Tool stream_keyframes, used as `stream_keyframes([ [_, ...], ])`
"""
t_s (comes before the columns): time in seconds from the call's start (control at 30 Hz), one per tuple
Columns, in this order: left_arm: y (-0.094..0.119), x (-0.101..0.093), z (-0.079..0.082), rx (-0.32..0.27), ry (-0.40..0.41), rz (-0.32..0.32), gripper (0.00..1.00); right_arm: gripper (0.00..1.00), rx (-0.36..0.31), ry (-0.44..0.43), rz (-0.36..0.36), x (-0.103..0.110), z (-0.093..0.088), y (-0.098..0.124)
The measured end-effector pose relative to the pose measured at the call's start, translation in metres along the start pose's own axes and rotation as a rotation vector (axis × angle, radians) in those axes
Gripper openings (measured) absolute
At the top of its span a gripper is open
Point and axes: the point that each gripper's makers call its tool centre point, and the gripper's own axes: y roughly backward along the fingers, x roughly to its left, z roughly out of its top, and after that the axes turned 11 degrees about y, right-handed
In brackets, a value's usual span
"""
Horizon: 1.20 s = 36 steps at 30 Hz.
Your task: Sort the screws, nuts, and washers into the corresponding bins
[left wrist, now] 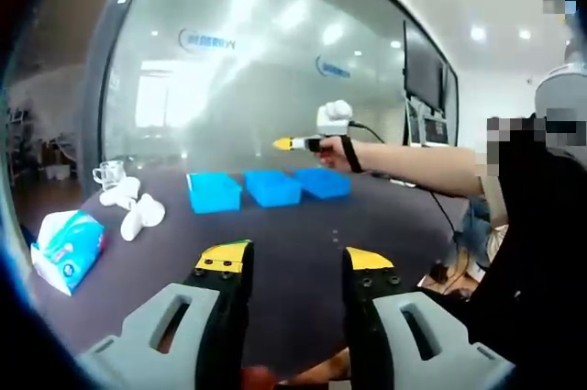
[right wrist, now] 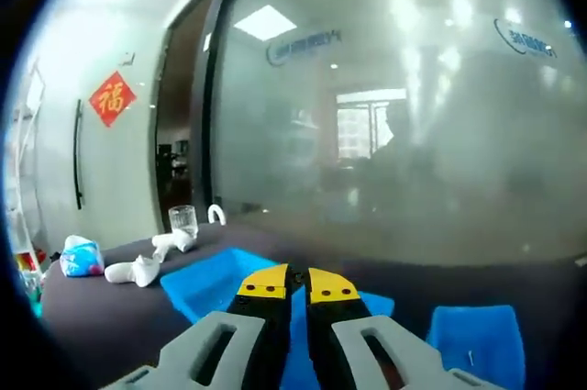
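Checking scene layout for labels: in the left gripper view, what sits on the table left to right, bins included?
tissue pack → glass cup → white objects → left blue bin → middle blue bin → right blue bin, with the right gripper held above the bins.

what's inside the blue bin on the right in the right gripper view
The blue bin holds one small pale piece, too small to identify. The bin's near part is cut off by the view's edge.
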Motion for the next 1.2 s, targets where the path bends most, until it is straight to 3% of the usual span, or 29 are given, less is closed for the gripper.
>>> stream_keyframes([
  [0.13,-0.001,-0.003,-0.001,0.0,-0.003,-0.005,0.37,0.24,-0.001,0.022,0.005,0.002,-0.002,0.001],
  [0.53,0.002,-0.001,0.001,-0.007,-0.004,-0.001,0.38,0.32,-0.028,0.027,0.075,0.021,-0.005,0.038],
  [0.83,0.0,-0.002,0.001,-0.005,-0.007,-0.012,0.39,0.34,-0.072,0.023,0.168,0.049,-0.003,0.107],
  [1.2,-0.005,-0.012,-0.007,0.026,-0.017,-0.047,0.39,0.34,-0.1,0.007,0.228,0.063,-0.009,0.191],
])
